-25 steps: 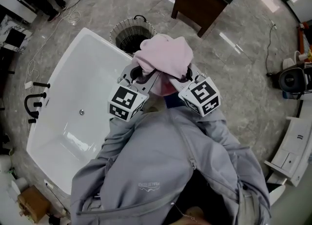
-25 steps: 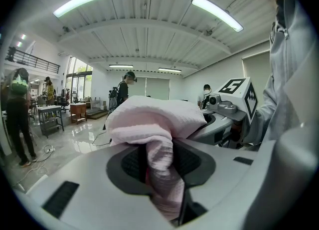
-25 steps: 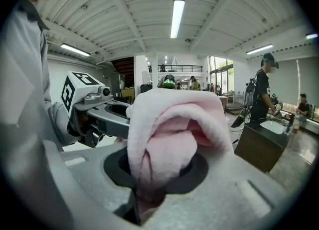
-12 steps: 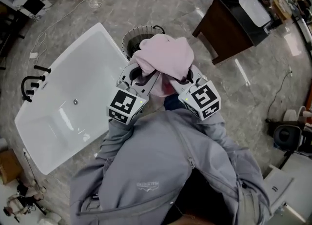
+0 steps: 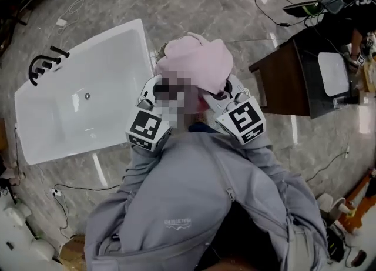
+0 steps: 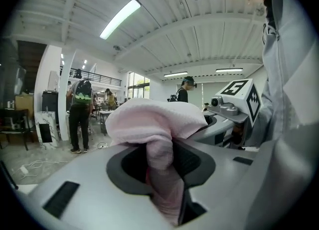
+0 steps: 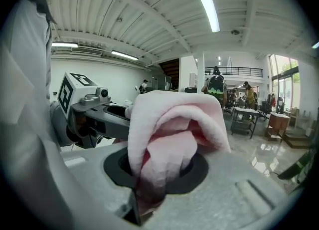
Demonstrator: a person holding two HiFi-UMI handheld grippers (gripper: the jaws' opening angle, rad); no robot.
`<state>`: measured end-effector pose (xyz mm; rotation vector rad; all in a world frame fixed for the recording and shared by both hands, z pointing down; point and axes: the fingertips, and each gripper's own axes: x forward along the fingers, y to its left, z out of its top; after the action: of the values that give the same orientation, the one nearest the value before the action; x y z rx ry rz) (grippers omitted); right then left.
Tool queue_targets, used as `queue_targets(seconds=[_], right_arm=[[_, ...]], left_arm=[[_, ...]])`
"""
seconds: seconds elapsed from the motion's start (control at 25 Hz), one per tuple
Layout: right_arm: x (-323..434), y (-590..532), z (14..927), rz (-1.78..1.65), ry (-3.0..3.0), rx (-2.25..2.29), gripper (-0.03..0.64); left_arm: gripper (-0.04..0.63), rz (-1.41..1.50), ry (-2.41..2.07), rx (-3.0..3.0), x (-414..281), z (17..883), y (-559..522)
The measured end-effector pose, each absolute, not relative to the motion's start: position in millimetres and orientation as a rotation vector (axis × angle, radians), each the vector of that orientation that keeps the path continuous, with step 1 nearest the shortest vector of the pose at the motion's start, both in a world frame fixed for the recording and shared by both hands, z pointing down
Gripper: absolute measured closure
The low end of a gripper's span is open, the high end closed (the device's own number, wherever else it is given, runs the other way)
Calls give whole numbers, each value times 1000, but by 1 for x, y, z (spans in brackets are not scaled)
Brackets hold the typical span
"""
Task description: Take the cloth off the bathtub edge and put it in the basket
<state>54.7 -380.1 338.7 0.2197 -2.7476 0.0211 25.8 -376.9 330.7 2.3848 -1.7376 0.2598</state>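
While L gripper [image 6: 162,166] & R gripper [image 7: 159,174] fingers clamp pink cloth [image 5: 197,64], its bunch hides fingertips overhead.

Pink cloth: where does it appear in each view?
Head view: pink cloth upper centre, above the grey jacket.
Left gripper view: cloth at centre, clamped in the jaws.
Right gripper view: cloth at centre, clamped in the jaws.
Shared landmark: the grey jacket, at each gripper view's edge.
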Motion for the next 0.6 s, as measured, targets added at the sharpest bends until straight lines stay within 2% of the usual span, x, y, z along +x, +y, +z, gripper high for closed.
queue_targets(seconds=[0.6], right_arm=[[44,-433,326,-14,-2812,51,523]], left_arm=[[482,268,-1923,2200,15,315,-422]])
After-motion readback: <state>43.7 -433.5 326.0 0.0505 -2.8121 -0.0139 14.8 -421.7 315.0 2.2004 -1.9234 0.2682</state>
